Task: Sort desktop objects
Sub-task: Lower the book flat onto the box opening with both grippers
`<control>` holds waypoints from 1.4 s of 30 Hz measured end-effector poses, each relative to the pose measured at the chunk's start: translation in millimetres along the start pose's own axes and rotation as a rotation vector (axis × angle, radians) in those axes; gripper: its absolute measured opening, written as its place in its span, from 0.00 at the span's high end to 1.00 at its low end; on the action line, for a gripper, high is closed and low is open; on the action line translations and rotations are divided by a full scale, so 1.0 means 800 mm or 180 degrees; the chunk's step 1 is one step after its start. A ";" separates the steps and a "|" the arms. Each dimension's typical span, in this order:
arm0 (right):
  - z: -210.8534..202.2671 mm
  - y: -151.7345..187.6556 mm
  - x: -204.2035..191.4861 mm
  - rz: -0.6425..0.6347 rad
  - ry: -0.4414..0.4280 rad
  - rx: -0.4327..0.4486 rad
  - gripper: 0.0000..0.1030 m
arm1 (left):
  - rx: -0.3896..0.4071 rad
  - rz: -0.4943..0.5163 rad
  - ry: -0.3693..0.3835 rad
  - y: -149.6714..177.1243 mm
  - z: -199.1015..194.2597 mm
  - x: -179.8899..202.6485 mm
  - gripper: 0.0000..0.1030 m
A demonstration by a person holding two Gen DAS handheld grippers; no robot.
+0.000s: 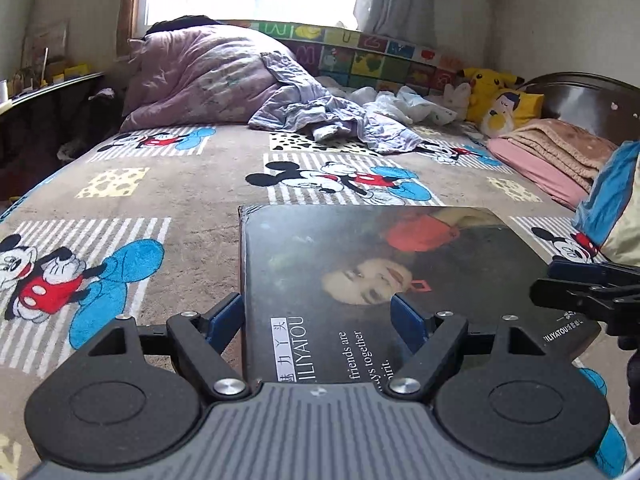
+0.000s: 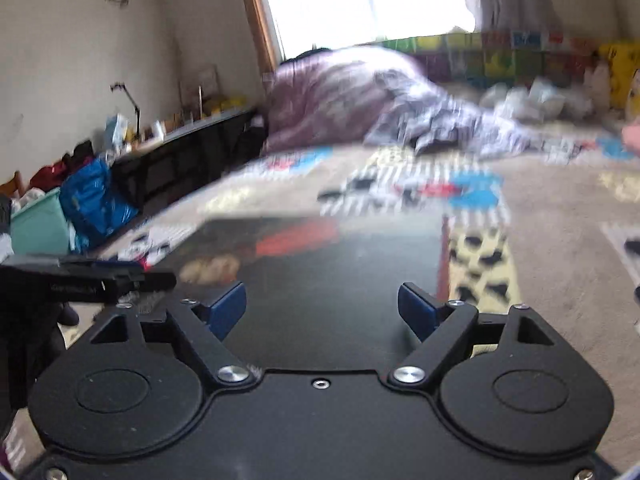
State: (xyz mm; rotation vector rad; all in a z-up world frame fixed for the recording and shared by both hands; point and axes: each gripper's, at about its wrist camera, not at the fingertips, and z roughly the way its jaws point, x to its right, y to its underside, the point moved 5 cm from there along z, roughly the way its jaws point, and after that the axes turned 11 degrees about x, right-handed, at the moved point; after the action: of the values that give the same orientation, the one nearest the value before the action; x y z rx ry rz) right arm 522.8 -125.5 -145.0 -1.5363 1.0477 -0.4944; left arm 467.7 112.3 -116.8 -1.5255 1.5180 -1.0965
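Note:
A flat dark box with a printed portrait and the word ILIYATOU lies on the Mickey Mouse bed cover. My left gripper stands open low over its near end: the left pad sits just outside the box's left edge and the right pad is over the lid. At the box's right edge I see the right gripper's fingers. The right wrist view is blurred. There my right gripper is open above the same box, with both pads over the lid. The left gripper's fingers reach in from the left.
A pink quilt heap and crumpled clothes fill the far side of the bed. Yellow plush toys, a folded blanket and a blue cushion lie on the right. A cluttered desk, blue bag and green bin stand left of the bed.

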 end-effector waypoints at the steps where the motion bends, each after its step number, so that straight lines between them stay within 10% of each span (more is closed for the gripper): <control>1: 0.000 0.001 0.001 0.0017 0.0003 -0.0015 0.18 | -0.0003 0.0019 0.0004 0.000 0.000 0.001 0.22; 17: -0.037 0.002 -0.028 0.0049 0.0466 -0.0390 0.06 | -0.0324 -0.0142 -0.0180 0.023 -0.048 0.003 0.22; 42: -0.171 0.005 -0.074 -0.0171 0.0906 -0.0406 0.02 | -0.0168 -0.0223 -0.0260 0.040 -0.189 0.061 0.22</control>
State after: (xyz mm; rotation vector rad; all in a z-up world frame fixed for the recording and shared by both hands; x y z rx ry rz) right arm 383.9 -153.1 -99.7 -1.6418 1.2784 -0.7106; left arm 313.6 73.5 -83.1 -1.6506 1.4584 -1.0278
